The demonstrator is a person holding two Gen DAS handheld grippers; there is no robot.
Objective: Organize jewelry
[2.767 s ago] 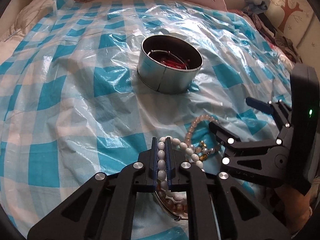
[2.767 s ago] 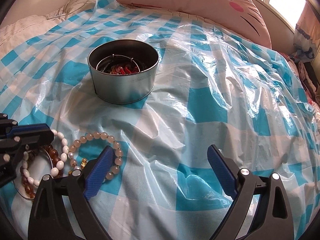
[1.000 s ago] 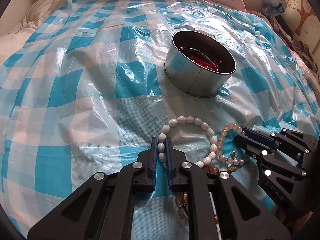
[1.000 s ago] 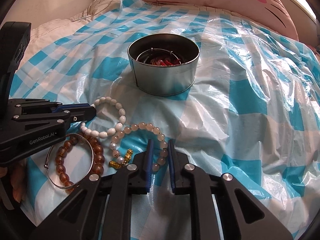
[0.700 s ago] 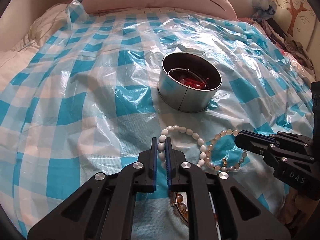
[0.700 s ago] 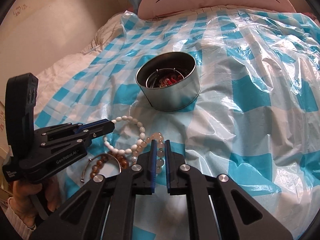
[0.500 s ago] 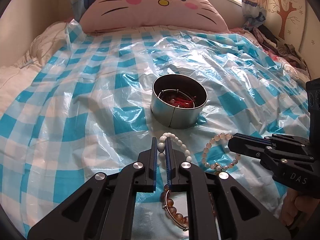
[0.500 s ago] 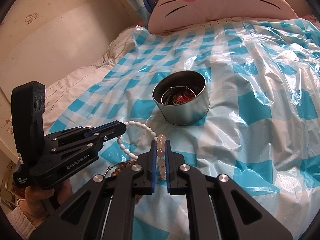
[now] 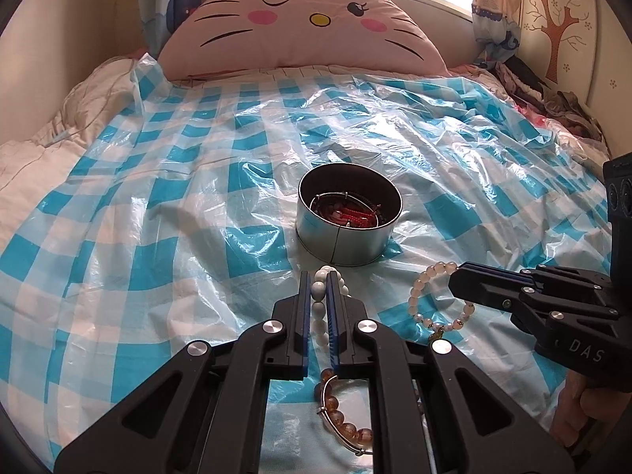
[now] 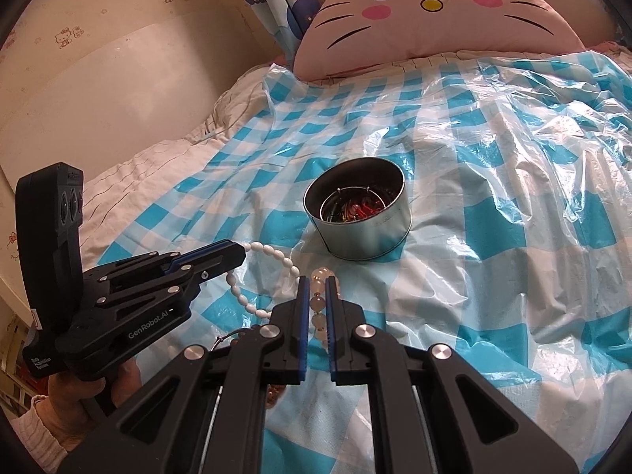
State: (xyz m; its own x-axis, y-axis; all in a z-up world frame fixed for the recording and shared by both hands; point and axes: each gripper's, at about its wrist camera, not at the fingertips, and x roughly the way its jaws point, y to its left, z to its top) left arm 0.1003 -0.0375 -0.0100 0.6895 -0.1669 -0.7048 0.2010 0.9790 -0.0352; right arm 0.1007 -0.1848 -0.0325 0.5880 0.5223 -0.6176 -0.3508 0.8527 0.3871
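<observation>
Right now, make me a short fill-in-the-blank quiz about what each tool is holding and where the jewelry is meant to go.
1. The left tool is shut on the ____ bead bracelet.
2. The right tool grips the pale ____ bead bracelet.
3. The round ____ tin already holds red jewelry.
4. The amber bead bracelet lies on the checked ____ sheet.

Missing words: white; pink; metal; plastic

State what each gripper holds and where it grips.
Left gripper is shut on the white bracelet, pinching its bead strand. Right gripper is shut on the pink bracelet, also on a short run of beads.
</observation>
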